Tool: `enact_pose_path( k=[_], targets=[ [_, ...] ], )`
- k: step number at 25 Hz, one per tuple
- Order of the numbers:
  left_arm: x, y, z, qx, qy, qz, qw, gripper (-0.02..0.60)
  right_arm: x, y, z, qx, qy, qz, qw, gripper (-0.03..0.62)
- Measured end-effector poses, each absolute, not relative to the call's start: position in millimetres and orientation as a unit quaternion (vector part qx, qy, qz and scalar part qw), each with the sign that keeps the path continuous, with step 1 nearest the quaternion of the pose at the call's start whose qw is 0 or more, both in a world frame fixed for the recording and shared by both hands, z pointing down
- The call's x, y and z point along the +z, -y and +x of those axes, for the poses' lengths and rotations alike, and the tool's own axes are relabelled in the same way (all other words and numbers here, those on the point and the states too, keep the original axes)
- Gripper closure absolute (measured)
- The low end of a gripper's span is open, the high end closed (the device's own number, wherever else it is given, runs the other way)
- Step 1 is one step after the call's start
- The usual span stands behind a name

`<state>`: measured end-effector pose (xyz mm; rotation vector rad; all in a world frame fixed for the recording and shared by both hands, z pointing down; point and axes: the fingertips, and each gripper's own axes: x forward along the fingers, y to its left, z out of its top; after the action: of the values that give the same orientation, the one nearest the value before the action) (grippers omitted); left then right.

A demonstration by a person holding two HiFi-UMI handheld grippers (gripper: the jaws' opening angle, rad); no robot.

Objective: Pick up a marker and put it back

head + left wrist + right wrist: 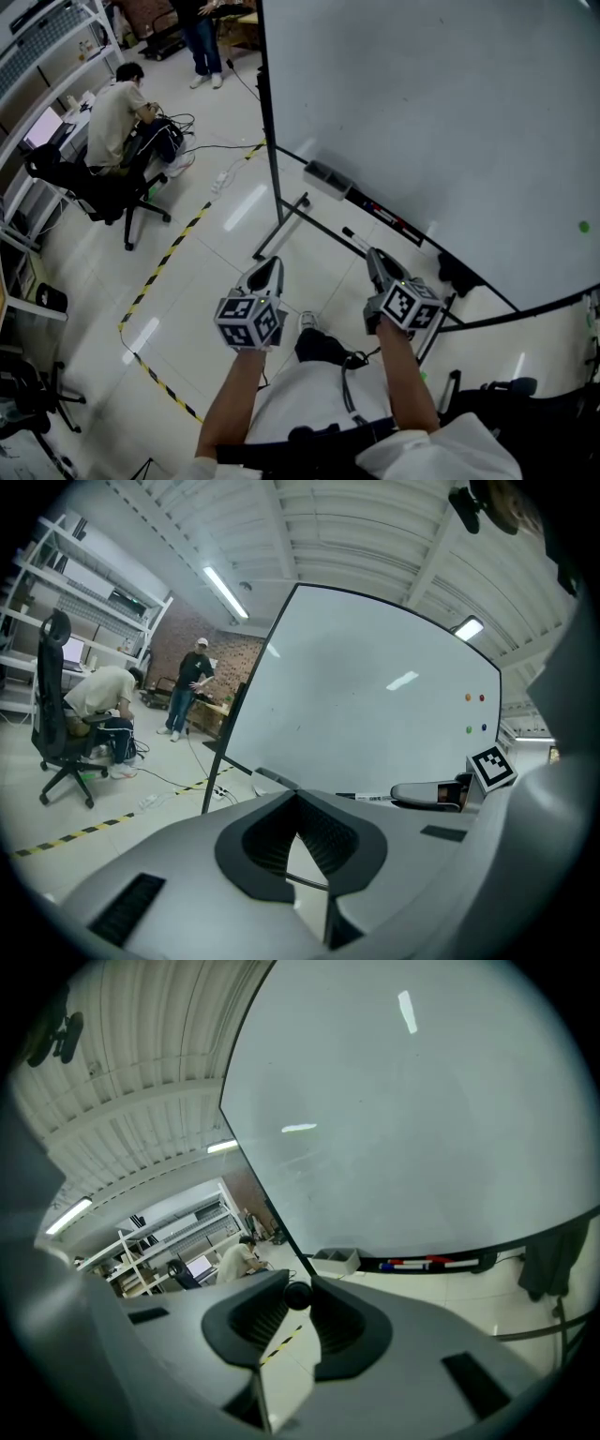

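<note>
While your left gripper [274, 262] hangs at the left with its jaws pressed together on nothing, its cube [251, 322] of black-and-white square patterns faces up at you. Just to the right, the marker [356, 240] sticks out ahead of your right gripper [377, 257], pinched between the jaw tips. It is a slim dark barrel with a pale far end, and in the right gripper view it shows end-on as a round black disc. You hold it in the air over the pale floor, short of the whiteboard [441, 112]. Along the board's lower edge runs a dark tray [478, 1262], where red and blue pens [417, 1264] lie end to end beside a small grey box [337, 1260]. One tray pen carries print, too small to read.
</note>
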<state>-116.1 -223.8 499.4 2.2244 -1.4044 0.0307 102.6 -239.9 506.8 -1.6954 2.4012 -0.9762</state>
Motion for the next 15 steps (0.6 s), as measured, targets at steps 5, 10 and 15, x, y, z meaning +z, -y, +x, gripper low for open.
enact_pose_path(
  k=[5,10,15],
  targets=[
    [497.2,222.6,-115.4,0.014,0.518,0.818,0.250,0.586,503.2,239.7,100.0,-0.314,-0.779,-0.543,0.022,0.513],
    [494.9,225.3,-115.1,0.016,0.521,0.817,0.245,0.586,500.7,242.1,100.2,-0.312,-0.780,-0.542,0.024,0.513],
    [495.6,225.7,-115.2,-0.004,0.526,0.810,0.260,0.586,499.4,241.0,102.9,-0.310,-0.782,-0.540,0.027,0.513]
  ],
)
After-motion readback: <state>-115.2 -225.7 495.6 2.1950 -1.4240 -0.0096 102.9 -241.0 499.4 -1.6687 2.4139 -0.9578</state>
